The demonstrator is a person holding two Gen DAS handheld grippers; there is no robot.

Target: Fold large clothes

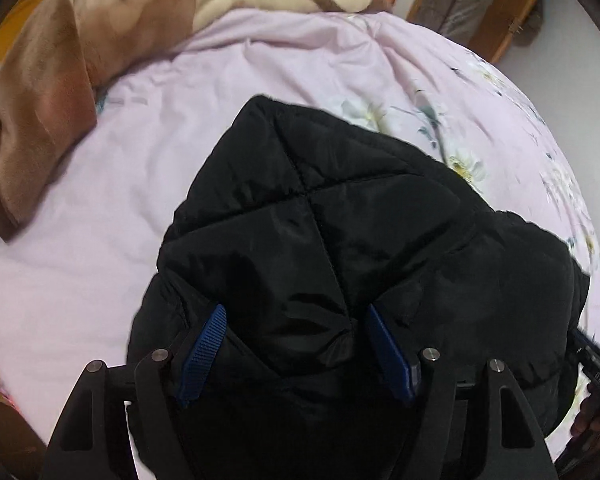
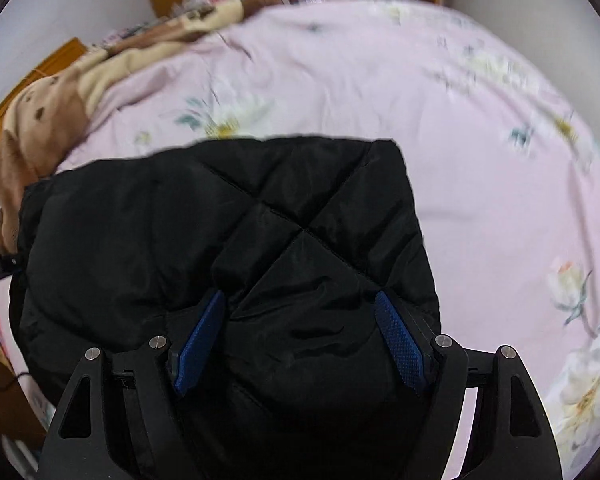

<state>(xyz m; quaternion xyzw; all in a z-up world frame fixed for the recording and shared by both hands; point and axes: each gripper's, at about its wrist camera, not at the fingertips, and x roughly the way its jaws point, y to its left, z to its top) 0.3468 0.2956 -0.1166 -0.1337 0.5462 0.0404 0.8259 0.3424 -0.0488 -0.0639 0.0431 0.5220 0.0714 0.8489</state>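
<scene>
**A:** Start at the left gripper. What is it doing?

**B:** It points steeply down. Its ribbed blue pads stand wide apart and are clamped on a thick, puffy fold of the black quilted jacket. The fabric bulges out between them, smooth and slightly shiny, and stitched seams cross it in a diamond pattern.

**A:** And the right gripper?

**B:** It has the same steep downward tilt and its jaws are just as wide. The padded cloth fills the space between them. The dimpled face of the pad at 4 o'clock is mostly bare, so I cannot tell whether it is pressing or only touching.

**A:** Where is the jacket, and which way does it run?

**B:** It is bunched at both grippers, above the bed. In the left wrist view its long axis runs from 6 o'clock up to a rounded corner near 12. In the right wrist view the bulk spreads towards 9 o'clock, with a squarer corner at about 1.

**A:** What is around it?

**B:** There is a wrinkled pink sheet with pale flowers printed on it. A plush brown-and-cream blanket lies heaped at 10 o'clock.
</scene>
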